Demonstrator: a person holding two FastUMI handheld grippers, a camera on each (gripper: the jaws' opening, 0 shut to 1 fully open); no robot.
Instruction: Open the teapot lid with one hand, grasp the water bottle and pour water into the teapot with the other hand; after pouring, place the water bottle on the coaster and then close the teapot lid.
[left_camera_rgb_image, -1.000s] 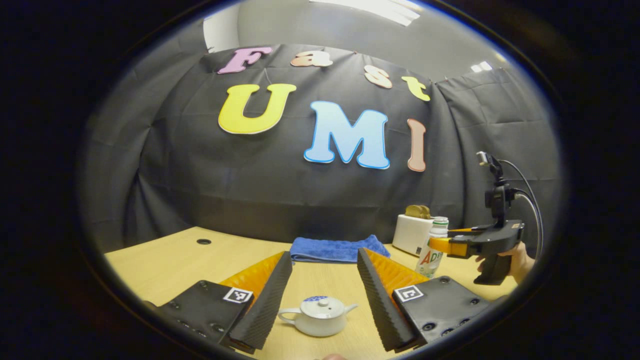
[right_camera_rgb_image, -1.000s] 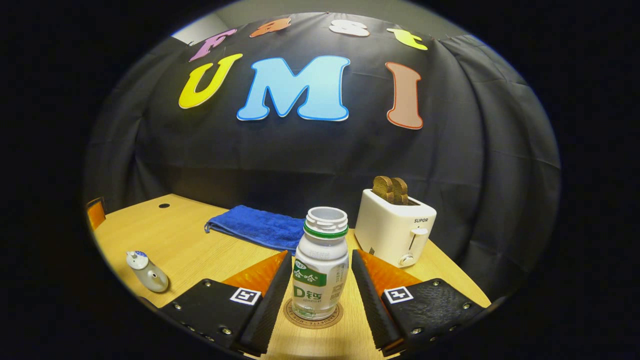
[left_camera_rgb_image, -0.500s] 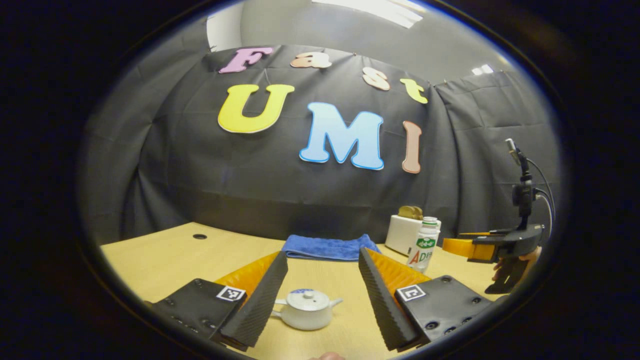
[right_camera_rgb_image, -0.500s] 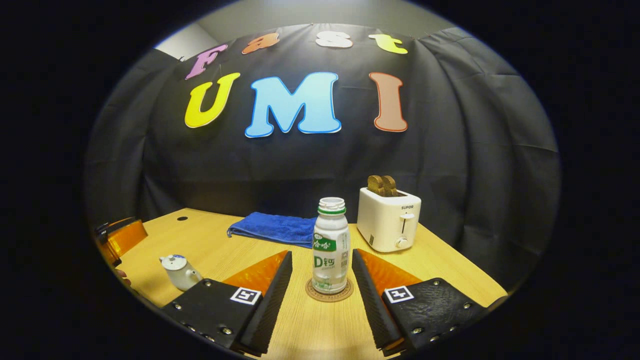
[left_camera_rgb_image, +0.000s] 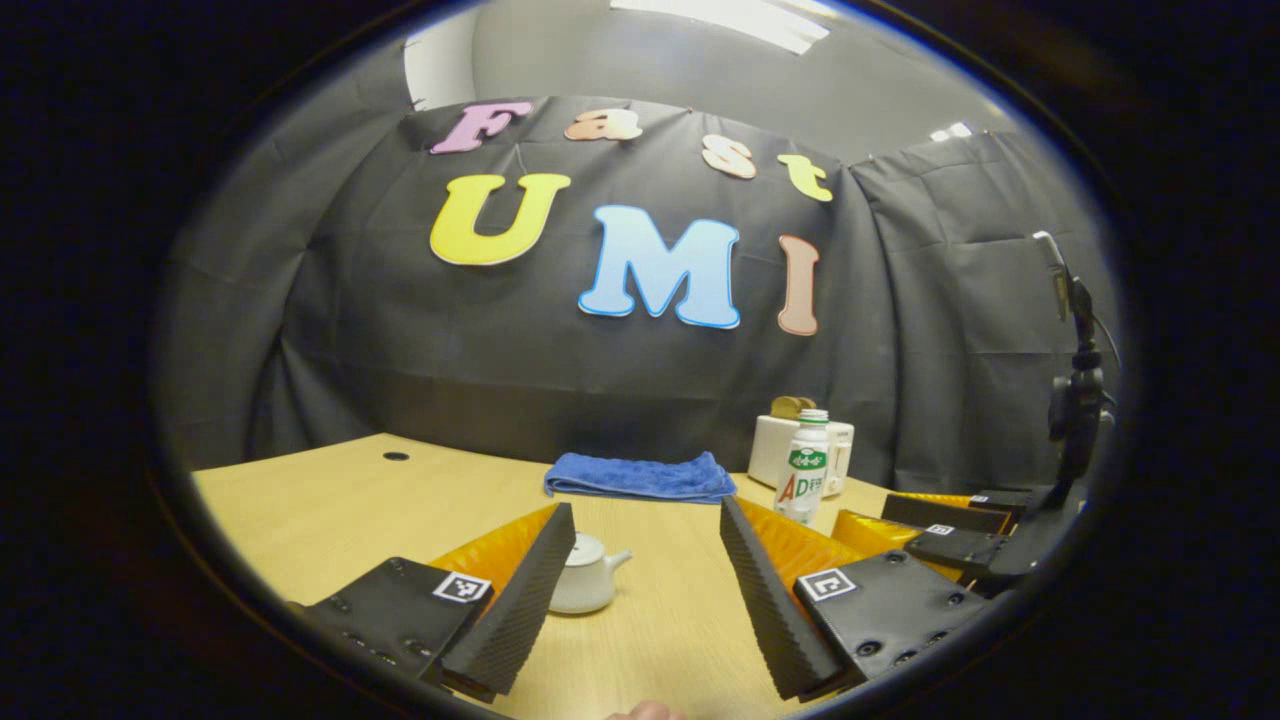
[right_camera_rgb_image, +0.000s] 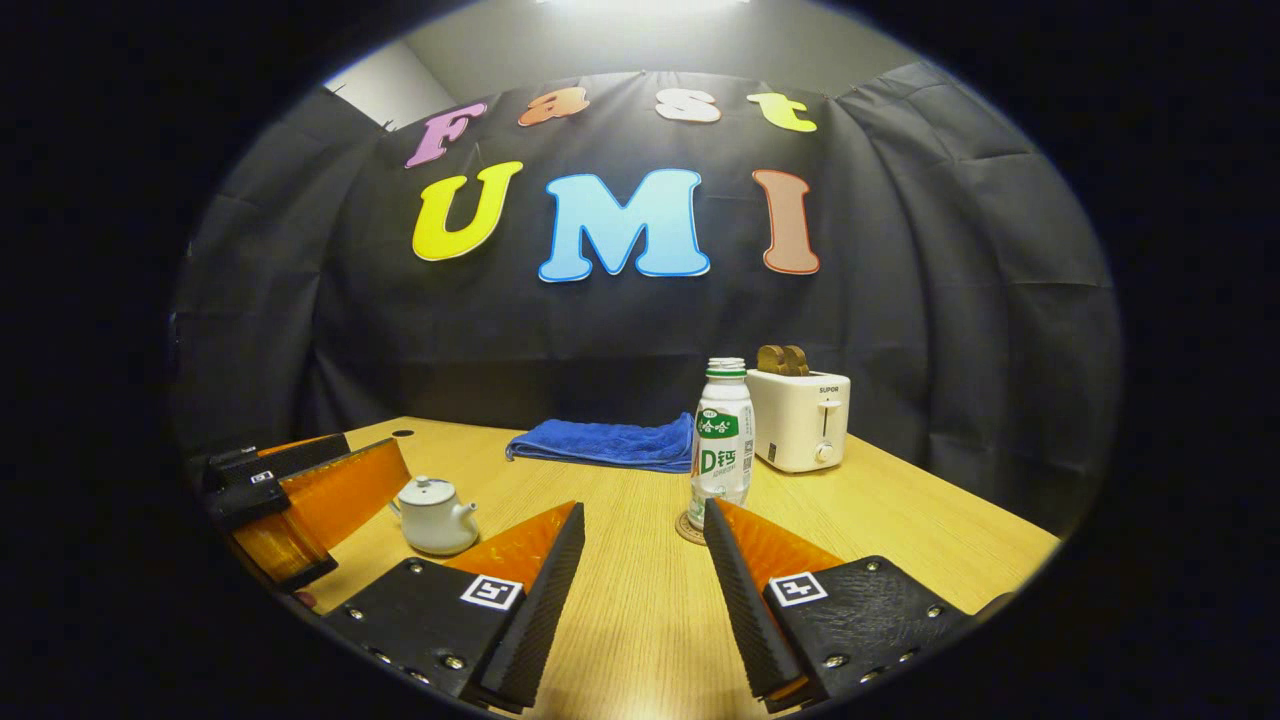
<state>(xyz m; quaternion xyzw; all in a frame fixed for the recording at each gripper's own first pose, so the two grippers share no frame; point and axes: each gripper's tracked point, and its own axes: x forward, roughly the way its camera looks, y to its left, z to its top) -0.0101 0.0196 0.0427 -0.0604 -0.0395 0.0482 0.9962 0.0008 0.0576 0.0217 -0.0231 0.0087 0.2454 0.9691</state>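
The white teapot (right_camera_rgb_image: 434, 517) stands on the table with its lid (right_camera_rgb_image: 427, 487) on. In the left gripper view the teapot (left_camera_rgb_image: 586, 583) sits low, partly behind one finger. The water bottle (right_camera_rgb_image: 722, 448) stands upright, uncapped, on the round coaster (right_camera_rgb_image: 688, 530), near the toaster; it also shows as the bottle (left_camera_rgb_image: 803, 480) in the left gripper view. My right gripper (right_camera_rgb_image: 643, 508) is open and empty, well back from the bottle. My left gripper (left_camera_rgb_image: 646, 507) is open and empty, just right of the teapot. Each sees the other: left gripper (right_camera_rgb_image: 372, 450), right gripper (left_camera_rgb_image: 872, 515).
A folded blue towel (right_camera_rgb_image: 605, 443) lies at the back of the wooden table (right_camera_rgb_image: 900, 520). A white toaster (right_camera_rgb_image: 798, 420) with toast in it stands behind the bottle. A small hole (left_camera_rgb_image: 396, 456) marks the far left of the tabletop.
The right gripper has backed away from the bottle, leaving it on the coaster. The left gripper has also drawn back, so the teapot now sits by its left finger.
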